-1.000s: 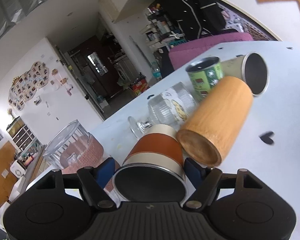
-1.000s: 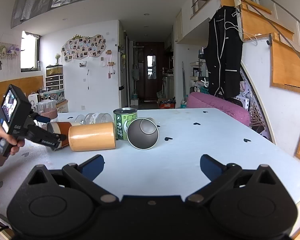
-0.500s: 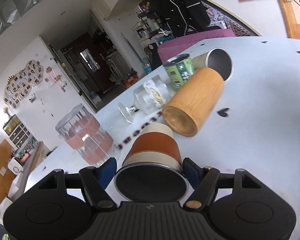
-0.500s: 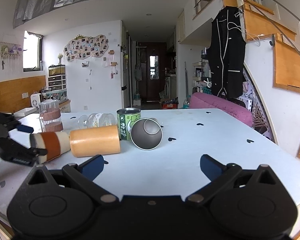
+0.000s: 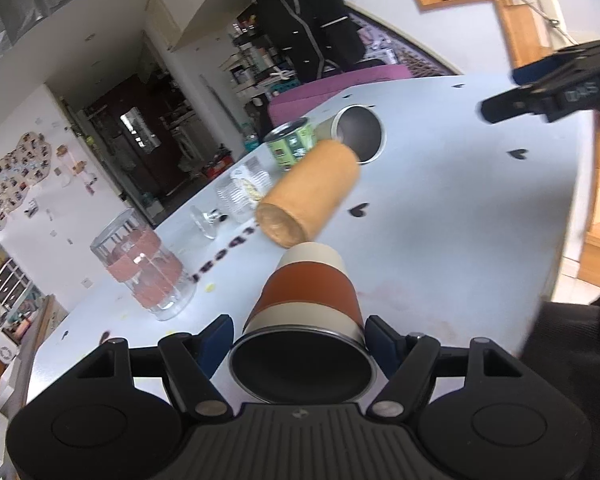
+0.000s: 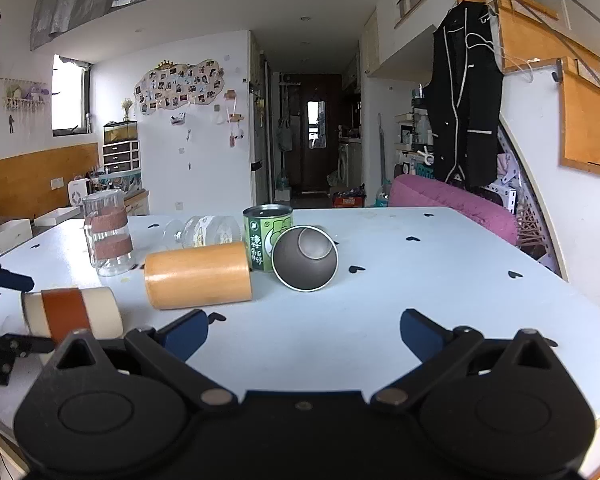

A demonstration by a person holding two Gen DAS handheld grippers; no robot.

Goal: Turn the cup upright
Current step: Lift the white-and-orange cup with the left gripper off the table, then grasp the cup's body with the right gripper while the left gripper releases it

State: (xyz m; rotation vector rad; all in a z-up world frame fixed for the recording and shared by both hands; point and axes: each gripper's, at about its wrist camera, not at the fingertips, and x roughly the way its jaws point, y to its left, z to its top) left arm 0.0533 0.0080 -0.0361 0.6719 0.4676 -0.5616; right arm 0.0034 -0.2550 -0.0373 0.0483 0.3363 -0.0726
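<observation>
My left gripper [image 5: 298, 338] is shut on a cream cup with a brown band [image 5: 306, 304], gripped near its open rim. The cup points away from me, held on its side above the white table [image 5: 460, 240]. It also shows in the right wrist view [image 6: 70, 314], at the left, horizontal, with the left gripper [image 6: 4, 312] around it. My right gripper [image 6: 304, 332] is open and empty over the near table edge; it appears in the left wrist view [image 5: 540, 92] at the top right.
On the table lie a wooden cylinder cup [image 6: 198, 280] and a steel cup [image 6: 305, 258] on their sides. A green can [image 6: 266, 236] stands upright. A stemmed glass [image 6: 204, 232] lies behind. A glass jar with pink bands [image 6: 106, 240] stands at the left.
My left gripper has pulled the banded cup back and away from the wooden cup, lifting it toward the near left side. The right gripper has barely moved.
</observation>
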